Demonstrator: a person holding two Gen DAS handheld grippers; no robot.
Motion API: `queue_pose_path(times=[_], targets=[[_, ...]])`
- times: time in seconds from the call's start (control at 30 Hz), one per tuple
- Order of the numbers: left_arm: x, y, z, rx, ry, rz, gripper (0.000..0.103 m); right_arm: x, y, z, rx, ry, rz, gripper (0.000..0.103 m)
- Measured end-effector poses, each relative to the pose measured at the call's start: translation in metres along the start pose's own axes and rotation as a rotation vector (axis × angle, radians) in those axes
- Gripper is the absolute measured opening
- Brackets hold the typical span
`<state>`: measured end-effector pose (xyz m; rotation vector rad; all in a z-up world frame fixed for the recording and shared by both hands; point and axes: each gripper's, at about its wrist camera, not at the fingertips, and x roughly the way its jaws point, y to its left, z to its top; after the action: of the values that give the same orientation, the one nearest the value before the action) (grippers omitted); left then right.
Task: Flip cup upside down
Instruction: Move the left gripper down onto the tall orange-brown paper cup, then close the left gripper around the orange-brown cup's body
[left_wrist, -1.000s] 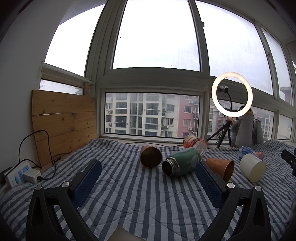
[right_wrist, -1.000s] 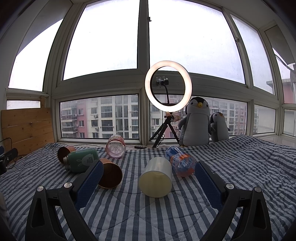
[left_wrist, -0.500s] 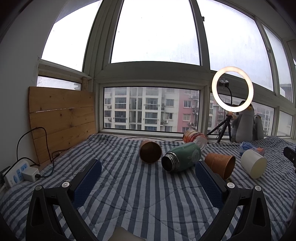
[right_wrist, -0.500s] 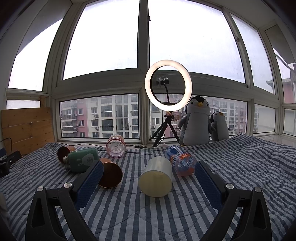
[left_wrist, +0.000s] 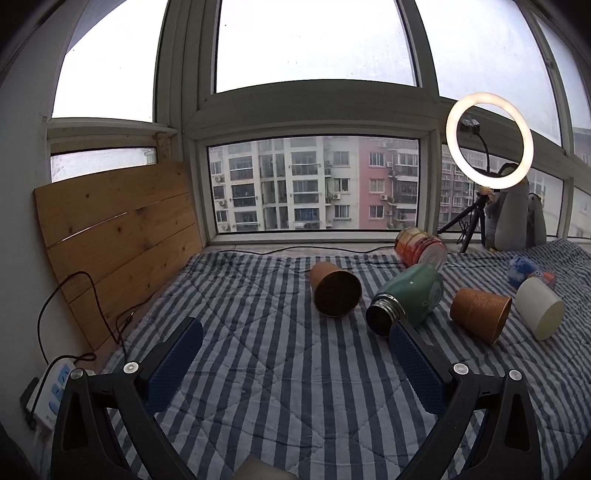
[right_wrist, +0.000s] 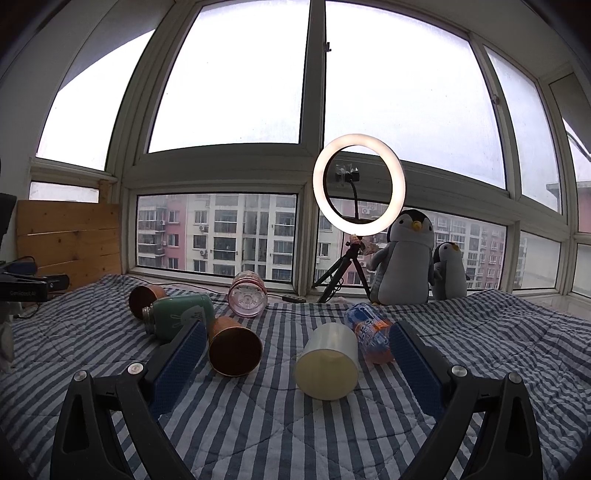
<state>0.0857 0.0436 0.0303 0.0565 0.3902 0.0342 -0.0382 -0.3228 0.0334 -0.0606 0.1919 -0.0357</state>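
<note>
Cups on striped quilt (right_wrist: 280, 424): approach stage, none gripped.
Right gripper (right_wrist: 295, 350) and left gripper (left_wrist: 295, 350) wide open, empty; white cup (right_wrist: 328, 363) lies sideways beside green flask (right_wrist: 177, 319), wants grasping, upending.

The quilt (right_wrist: 258, 424) is striped navy and pale grey-white. On it lie two copper-brown cups (right_wrist: 232, 347) (left_wrist: 334, 293), a cream-white cup (right_wrist: 328, 362), a mint-green flask (right_wrist: 181, 317) with a white rabbit print, a clear pink jar (right_wrist: 247, 295) and a blue-and-orange bottle (right_wrist: 371, 334). Both tools (right_wrist: 295, 363) (left_wrist: 295, 363) are black with blue dimpled pads (right_wrist: 179, 369). The penguins (right_wrist: 404, 258) are grey with orange beaks. The board (left_wrist: 118, 236) is honey-yellow pine.
</note>
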Motion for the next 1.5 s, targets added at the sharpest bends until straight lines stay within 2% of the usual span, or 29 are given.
queue_pose_path(times=[0.13, 0.3, 0.5, 0.63, 0.7, 0.73, 0.8, 1.0, 1.13, 1.23, 1.37, 1.5], targets=[[0.034, 0.028, 0.033, -0.021, 0.053, 0.018, 0.103, 0.01, 0.014, 0.007, 0.018, 0.082, 0.097, 0.098], [0.096, 0.054, 0.058, -0.113, 0.154, -0.037, 0.103, 0.019, 0.03, 0.005, 0.042, 0.165, 0.209, 0.098], [0.19, 0.046, 0.071, -0.171, 0.311, -0.095, 0.102, 0.017, 0.045, -0.001, 0.002, 0.171, 0.242, 0.098], [0.256, 0.044, 0.081, -0.264, 0.424, -0.145, 0.091, 0.023, 0.048, -0.008, -0.006, 0.185, 0.26, 0.098], [0.288, 0.045, 0.082, -0.324, 0.495, -0.198, 0.089, 0.029, 0.047, -0.009, 0.005, 0.216, 0.28, 0.098], [0.301, 0.045, 0.082, -0.346, 0.521, -0.217, 0.082, 0.031, 0.046, -0.008, 0.014, 0.219, 0.284, 0.098], [0.321, 0.038, 0.081, -0.356, 0.562, -0.242, 0.08, 0.029, 0.043, -0.007, 0.023, 0.209, 0.281, 0.098], [0.356, 0.016, 0.079, -0.344, 0.634, -0.29, 0.08, 0.019, 0.049, -0.005, -0.015, 0.163, 0.277, 0.098], [0.369, -0.002, 0.07, -0.287, 0.692, -0.31, 0.079, 0.015, 0.05, -0.004, -0.027, 0.134, 0.271, 0.098], [0.375, -0.012, 0.057, -0.261, 0.737, -0.332, 0.075, 0.014, 0.05, -0.004, -0.024, 0.124, 0.264, 0.098], [0.37, -0.01, 0.042, -0.234, 0.768, -0.319, 0.069, 0.01, 0.049, -0.002, -0.028, 0.097, 0.25, 0.098], [0.36, 0.007, 0.033, -0.314, 0.764, -0.34, 0.066, 0.004, 0.052, -0.001, -0.048, 0.063, 0.237, 0.098]])
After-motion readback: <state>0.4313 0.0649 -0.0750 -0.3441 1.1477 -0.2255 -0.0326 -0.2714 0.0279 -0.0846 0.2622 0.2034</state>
